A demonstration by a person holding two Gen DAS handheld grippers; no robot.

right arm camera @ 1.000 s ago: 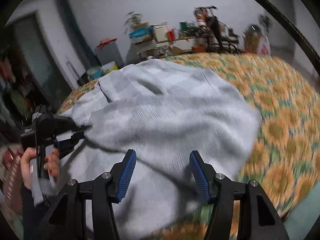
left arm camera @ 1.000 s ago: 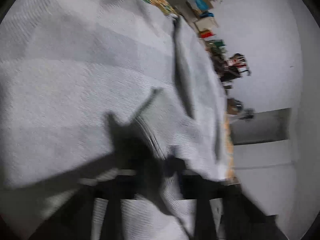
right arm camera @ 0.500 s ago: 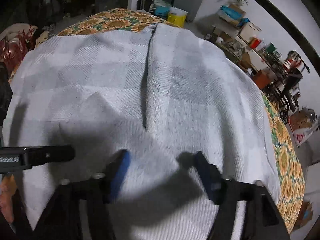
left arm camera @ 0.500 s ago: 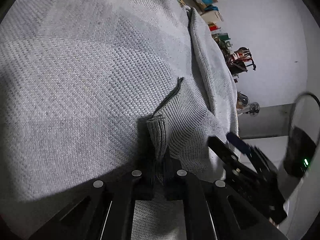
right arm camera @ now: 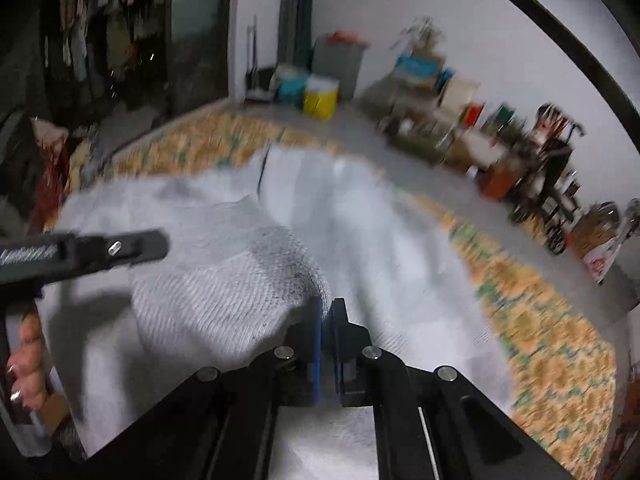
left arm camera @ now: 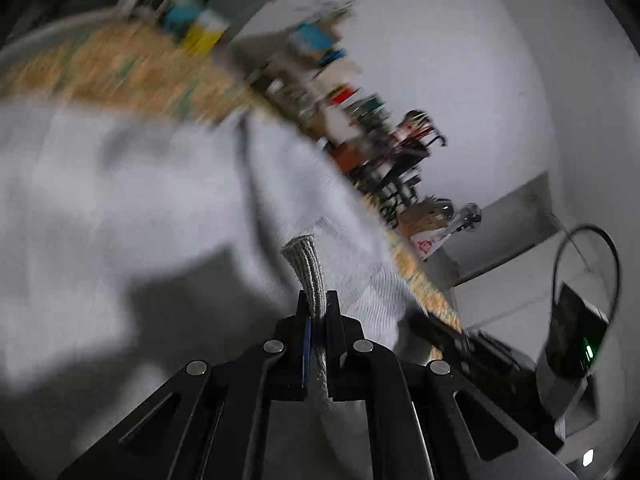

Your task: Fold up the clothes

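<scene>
A light grey knitted garment (left arm camera: 120, 184) lies spread over the bed. My left gripper (left arm camera: 318, 300) is shut on its ribbed edge (left arm camera: 304, 264), which sticks up between the pads, lifted off the rest of the cloth. My right gripper (right arm camera: 328, 308) is shut on a raised fold of the same garment (right arm camera: 224, 288), with the cloth bunched against its left pad. In the right wrist view the left gripper (right arm camera: 120, 248) reaches in from the left, with the person's hand (right arm camera: 28, 356) on its handle. The right gripper's body (left arm camera: 572, 336) shows at the lower right of the left wrist view.
The bed has a sunflower-patterned sheet (right arm camera: 540, 320) showing beyond the garment on the right and at the back. Boxes, plants and a cart crowd the far wall (right arm camera: 440, 120). A yellow box (right arm camera: 320, 98) stands on the floor. Hanging clothes (right arm camera: 100, 40) fill the dark left side.
My right gripper was open above the garment and has shut on a fold of it. My left gripper has risen with the ribbed edge, and both views have rolled.
</scene>
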